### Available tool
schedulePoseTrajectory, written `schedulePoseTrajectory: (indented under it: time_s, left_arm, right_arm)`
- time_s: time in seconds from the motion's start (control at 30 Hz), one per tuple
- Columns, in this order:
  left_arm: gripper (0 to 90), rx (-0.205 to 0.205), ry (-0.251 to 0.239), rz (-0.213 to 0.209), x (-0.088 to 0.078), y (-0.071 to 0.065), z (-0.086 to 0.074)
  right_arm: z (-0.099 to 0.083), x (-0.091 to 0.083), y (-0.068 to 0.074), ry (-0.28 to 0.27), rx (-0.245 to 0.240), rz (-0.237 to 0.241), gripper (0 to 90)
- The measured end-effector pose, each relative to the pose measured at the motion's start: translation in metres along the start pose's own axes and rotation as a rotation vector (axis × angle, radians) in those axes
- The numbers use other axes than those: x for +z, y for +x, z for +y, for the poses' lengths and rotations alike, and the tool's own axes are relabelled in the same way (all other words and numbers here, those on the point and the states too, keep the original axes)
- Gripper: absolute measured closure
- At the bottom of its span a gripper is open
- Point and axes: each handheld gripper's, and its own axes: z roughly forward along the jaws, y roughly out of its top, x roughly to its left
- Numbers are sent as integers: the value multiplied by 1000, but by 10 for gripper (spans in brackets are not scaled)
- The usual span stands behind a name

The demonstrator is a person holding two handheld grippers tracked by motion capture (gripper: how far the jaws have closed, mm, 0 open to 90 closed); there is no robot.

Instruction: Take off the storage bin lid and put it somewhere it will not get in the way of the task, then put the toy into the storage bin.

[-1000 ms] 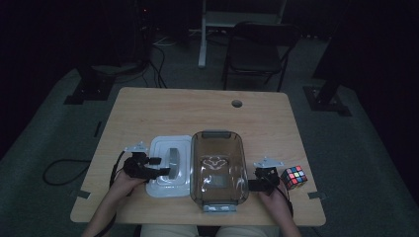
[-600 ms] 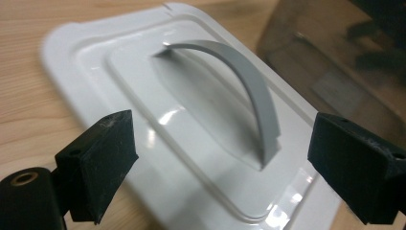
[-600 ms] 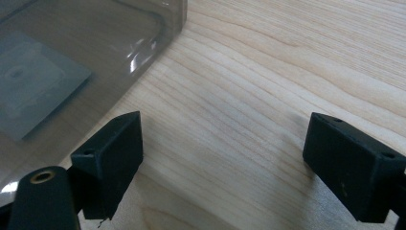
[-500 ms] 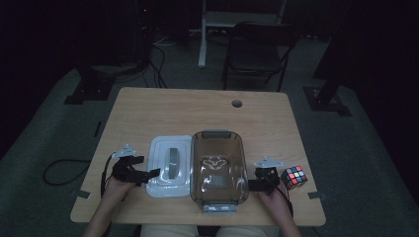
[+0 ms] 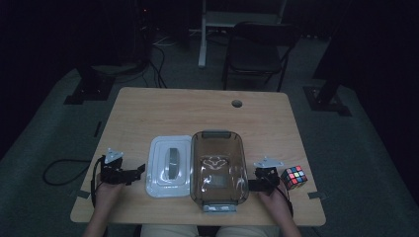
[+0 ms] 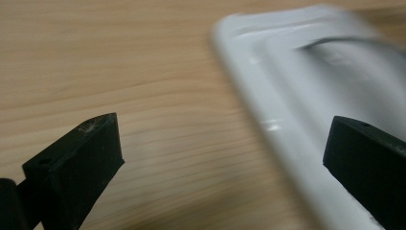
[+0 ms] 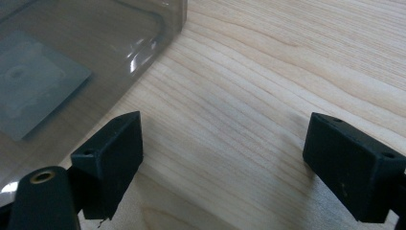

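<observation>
A white lid [image 5: 169, 165] lies flat on the wooden table [image 5: 197, 113], and a clear plastic container [image 5: 219, 170] stands against its right side. My left gripper [image 5: 137, 172] rests just left of the lid. Its jaws have just been opening and are open with nothing between them. In the left gripper view the lid [image 6: 306, 72] lies ahead and to the right of my left gripper [image 6: 220, 134]. My right gripper [image 5: 253, 184] sits at the container's right wall, open and empty. In the right gripper view the container's corner [image 7: 72, 52] is at the upper left of my right gripper [image 7: 222, 127].
A colourful puzzle cube [image 5: 293, 177] stands on the table just right of my right hand. A round cable hole [image 5: 236, 103] is near the far edge. A dark chair [image 5: 257, 49] and floor cables [image 5: 59, 170] lie beyond the table.
My left gripper has drawn back to the left, off the lid's left edge, and its jaws have widened. The lid stays flat on the table. The right gripper has not moved.
</observation>
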Motion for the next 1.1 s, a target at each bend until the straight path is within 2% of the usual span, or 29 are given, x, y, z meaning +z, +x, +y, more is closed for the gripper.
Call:
schedulePoseTrajectory:
  time_s: [0.13,0.17,0.2,0.3,0.47,0.53,0.73,0.97,1.1]
  left_arm:
    - [5,-14,32,126,4,7,-5]
    - [5,-14,32,126,4,7,-5]
    - [5,-26,48,192,6,10,-7]
    - [6,-25,90,232,10,13,-9]
    - [6,-47,103,220,12,15,-10]
    - [6,-83,101,190,13,18,-11]
    - [6,-71,105,169,14,20,-10]
    - [6,-67,103,163,16,14,-9]
    - [6,-70,103,168,17,14,-8]
  right_arm:
    - [0,0,0,0,0,0,135]
    - [0,0,0,0,0,0,135]
    - [0,0,0,0,0,0,135]
    - [0,0,0,0,0,0,135]
    - [0,0,0,0,0,0,134]
    - [0,0,0,0,0,0,134]
    - [0,0,0,1,0,2,131]
    - [0,0,-1,1,10,-8,130]
    - [1,1,-1,3,-1,-4,125]
